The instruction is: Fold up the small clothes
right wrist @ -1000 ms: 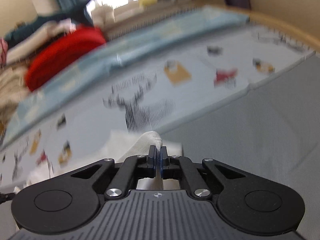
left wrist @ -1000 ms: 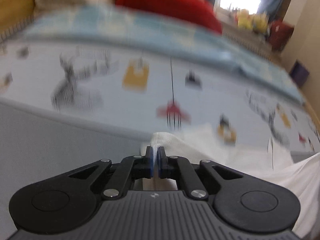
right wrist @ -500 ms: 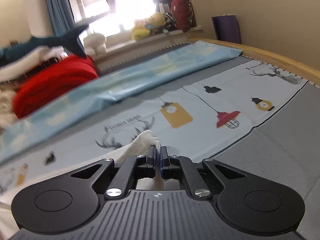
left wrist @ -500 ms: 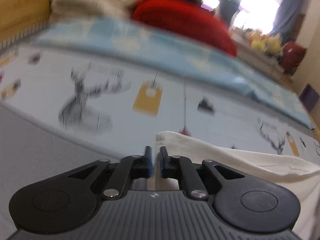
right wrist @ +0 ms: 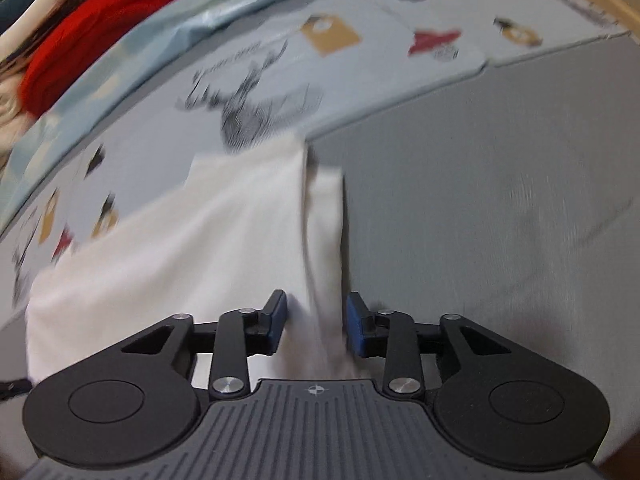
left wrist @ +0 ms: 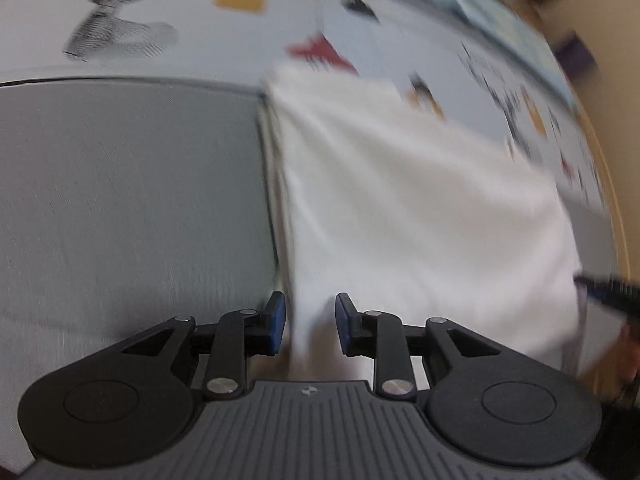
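- Left wrist view: the left gripper (left wrist: pixel 308 322) points steeply down at the bed, and its jaws have just been opening; they now stand narrowly apart. The near left corner of the white garment (left wrist: pixel 400 200) runs between the blue pads (left wrist: pixel 276 320), but neither pad presses on it, so the cloth looks let go.
- Ahead of the tool and to its right the garment spreads flat, blurred by motion. Its left edge lies along the border between the grey sheet (left wrist: pixel 132 200), left of the tool, and the printed sheet (left wrist: pixel 240 52) beyond it.
- At the far right edge a dark shape shows past the cloth; what it is I cannot tell.
- Right wrist view: the right gripper (right wrist: pixel 316 328) also tilts steeply down, and its jaws have likewise just been opening, now somewhat wider than the left pair. The garment's (right wrist: pixel 200 240) right edge, doubled into a narrow flap, hangs between the pads (right wrist: pixel 356 330) without being pinched.
- The rest of the cloth lies ahead and to the left of the tool; grey sheet (right wrist: pixel 500 200) fills its right side, with a red bundle (right wrist: pixel 92 40) far off at upper left.
- Progress, as I judge it: one fold looks laid down and released. Smoothing and further folds to a compact shape are probably left.
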A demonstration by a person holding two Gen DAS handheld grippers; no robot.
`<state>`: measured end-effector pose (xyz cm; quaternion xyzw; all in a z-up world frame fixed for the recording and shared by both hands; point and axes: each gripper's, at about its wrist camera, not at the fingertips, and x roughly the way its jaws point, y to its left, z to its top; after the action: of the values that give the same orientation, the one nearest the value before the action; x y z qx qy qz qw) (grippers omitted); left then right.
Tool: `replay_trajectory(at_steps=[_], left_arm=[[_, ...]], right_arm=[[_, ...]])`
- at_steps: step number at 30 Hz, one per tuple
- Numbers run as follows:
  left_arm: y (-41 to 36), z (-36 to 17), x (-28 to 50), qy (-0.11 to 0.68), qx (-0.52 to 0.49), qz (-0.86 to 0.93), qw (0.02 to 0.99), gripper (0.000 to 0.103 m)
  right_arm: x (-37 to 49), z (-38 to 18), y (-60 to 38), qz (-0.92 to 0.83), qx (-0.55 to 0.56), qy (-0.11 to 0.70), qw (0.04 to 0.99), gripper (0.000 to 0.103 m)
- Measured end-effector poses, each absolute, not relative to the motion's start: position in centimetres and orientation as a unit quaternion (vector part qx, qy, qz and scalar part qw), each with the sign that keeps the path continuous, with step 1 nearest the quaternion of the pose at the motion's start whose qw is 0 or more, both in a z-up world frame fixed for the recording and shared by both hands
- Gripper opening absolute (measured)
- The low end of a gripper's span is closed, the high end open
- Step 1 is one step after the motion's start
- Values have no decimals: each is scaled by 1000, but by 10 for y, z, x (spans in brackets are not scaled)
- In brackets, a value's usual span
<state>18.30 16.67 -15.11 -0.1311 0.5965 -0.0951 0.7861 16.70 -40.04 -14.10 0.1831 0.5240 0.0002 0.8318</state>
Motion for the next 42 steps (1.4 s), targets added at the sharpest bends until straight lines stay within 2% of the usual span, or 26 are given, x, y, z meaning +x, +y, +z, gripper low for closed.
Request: replay_trajectory(at_steps=[4, 6, 7, 8, 11, 13, 16, 19, 21, 23, 26, 29, 31, 34, 35, 36, 38, 39, 42], left_arm=[[159, -158, 159, 618, -84, -98, 775, 28], [158, -159, 151, 622, -77, -102, 772, 10], [157, -157, 148, 619, -69, -105, 775, 5], [156, -153, 144, 612, -66, -108, 781, 4], [167, -131, 135, 578, -108, -118, 800, 3], [168, -128, 131, 581, -92, -113, 801, 3], [163, -148, 130, 632, -50, -101, 766, 3], [158, -156, 133, 655, -22, -92, 750, 6], [158, -147, 136, 640, -33, -93, 762, 8], [161, -137, 142, 618, -53, -96, 779, 17], [159, -127, 150, 601, -69, -101, 790, 17], [151, -136, 153, 616, -65, -108, 778, 17], [147, -149, 149, 639, -36, -98, 762, 17], [149, -159, 151, 649, -34, -79, 756, 20], [152, -158, 152, 642, -45, -75, 762, 21], [153, -155, 154, 630, -51, -76, 771, 22], [157, -147, 156, 599, -66, -73, 794, 40], [160, -143, 156, 586, -75, -68, 804, 44], [166, -141, 162, 562, -111, -55, 818, 47]], right_arm=[[138, -146, -392, 34, 157, 565, 809, 37], [127, -144, -388, 41, 132, 568, 812, 35], [123, -143, -388, 40, 126, 567, 813, 17], [120, -141, -389, 37, 125, 564, 816, 2], [109, -114, -403, 19, 166, 510, 844, 3], [100, -93, -410, 29, 193, 468, 862, 3], [102, -110, -403, 10, 148, 527, 837, 3], [107, -140, -395, -12, 114, 599, 792, 5], [109, -132, -393, -17, 109, 583, 805, 7], [108, -118, -389, -21, 95, 548, 831, 15], [110, -107, -387, -22, 95, 512, 853, 17], [121, -116, -391, 2, 125, 527, 841, 17], [124, -128, -386, -3, 106, 553, 826, 17], [130, -147, -384, -38, 73, 600, 795, 28], [130, -147, -386, -47, 78, 603, 792, 28], [131, -144, -388, -49, 84, 597, 796, 27], [132, -125, -388, -57, 81, 562, 821, 27], [130, -113, -388, -62, 79, 540, 836, 28], [127, -73, -385, -51, 73, 471, 878, 28]])
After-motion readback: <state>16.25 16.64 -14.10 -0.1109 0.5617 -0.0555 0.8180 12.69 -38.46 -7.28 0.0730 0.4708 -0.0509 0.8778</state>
